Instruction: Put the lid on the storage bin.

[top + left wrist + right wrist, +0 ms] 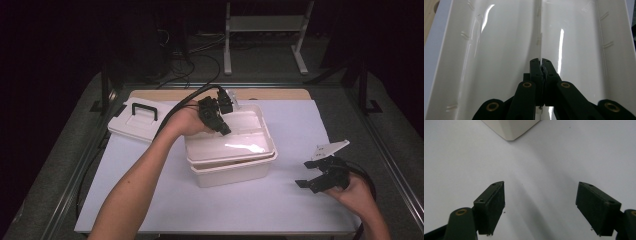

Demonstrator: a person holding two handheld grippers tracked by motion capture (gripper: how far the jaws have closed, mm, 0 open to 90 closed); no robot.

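No text, label, brand, number or sign can be read on anything here.

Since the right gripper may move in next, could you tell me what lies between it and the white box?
Nothing: in the high view, bare white table cover stretches between the open right gripper and the white box. The right gripper view agrees.

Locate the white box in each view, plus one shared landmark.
High view: the box sits mid-table, with an inner tray on top.
Left gripper view: the tray lies under the left gripper, whose jaws pinch its middle divider.
Right gripper view: a box corner at top, beyond the open right gripper.
Shared landmark: the white sheet under the box.
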